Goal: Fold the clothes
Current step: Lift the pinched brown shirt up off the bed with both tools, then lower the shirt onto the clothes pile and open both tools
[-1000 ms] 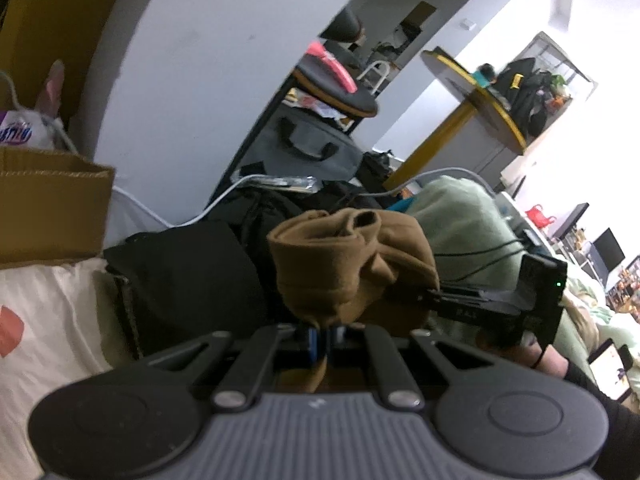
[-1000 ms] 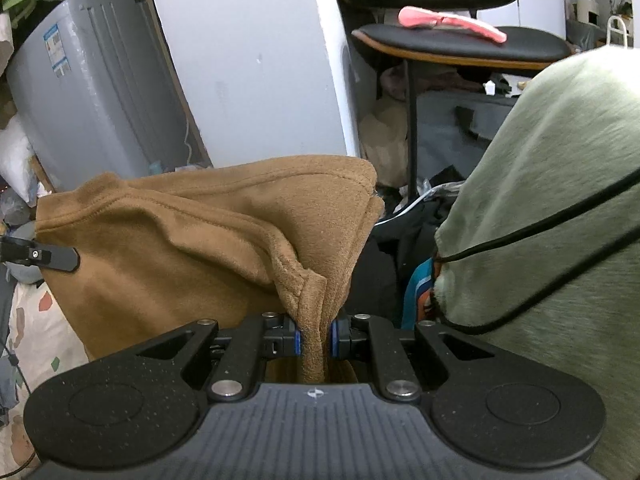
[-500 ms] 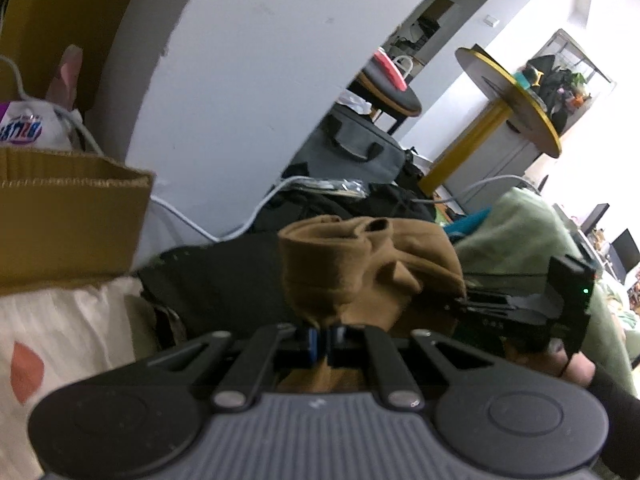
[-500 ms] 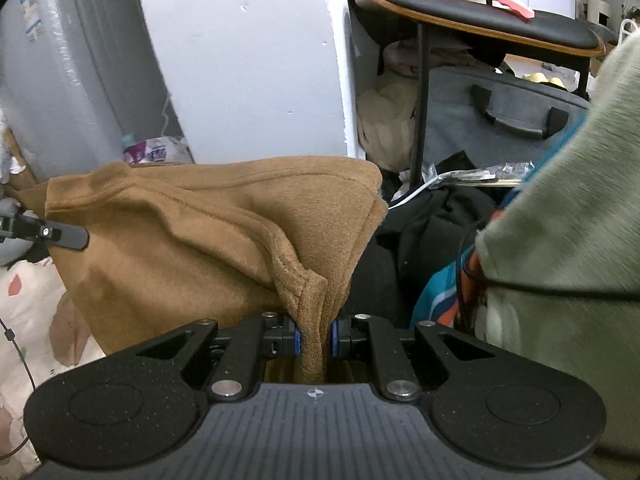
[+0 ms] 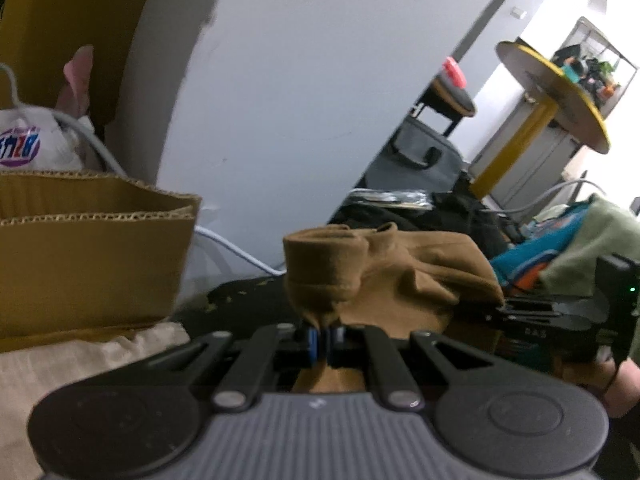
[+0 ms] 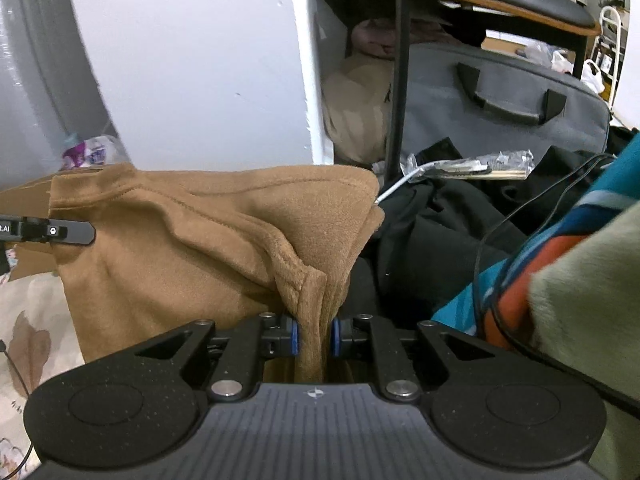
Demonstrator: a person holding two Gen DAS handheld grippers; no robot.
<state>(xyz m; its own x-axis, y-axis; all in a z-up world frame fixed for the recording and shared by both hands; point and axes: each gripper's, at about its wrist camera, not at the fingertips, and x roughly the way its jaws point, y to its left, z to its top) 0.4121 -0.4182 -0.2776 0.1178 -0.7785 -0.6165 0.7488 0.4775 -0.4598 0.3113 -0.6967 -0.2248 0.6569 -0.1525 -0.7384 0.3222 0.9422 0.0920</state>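
While both tongs, left [image 5: 323, 338] and right [image 6: 313, 336], are pinching its hemmed edges, the brown garment [image 6: 208, 240] is sagging, probably soft, light fleece.

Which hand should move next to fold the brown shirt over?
Probably the right. The right gripper pinches a bunched corner of the brown garment, with most cloth spread toward the left gripper, which can hold its end as the anchor.
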